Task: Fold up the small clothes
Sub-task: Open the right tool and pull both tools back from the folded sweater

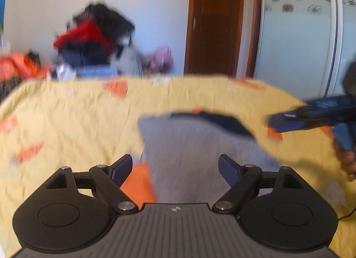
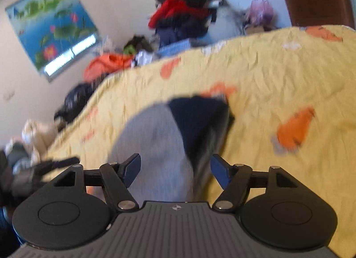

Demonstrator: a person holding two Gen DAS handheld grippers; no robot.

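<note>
Both frames are motion-blurred. We see the left tool (image 1: 175, 166) with jaws spread and nothing between them, hanging over the grey garment (image 1: 195, 158) in the lower centre of the left wrist frame. The right tool (image 2: 175, 166) is likewise parted and empty above the same cloth. The garment lies flat on the yellow bedspread (image 1: 66, 124), its dark navy part (image 2: 198, 120) toward the frame's middle, so the bed serves as the folding surface. We judge the cloth released, tools clear of it so it keeps its shape. A clothes pile (image 2: 187, 9) sits at upper centre, likely waiting.
</note>
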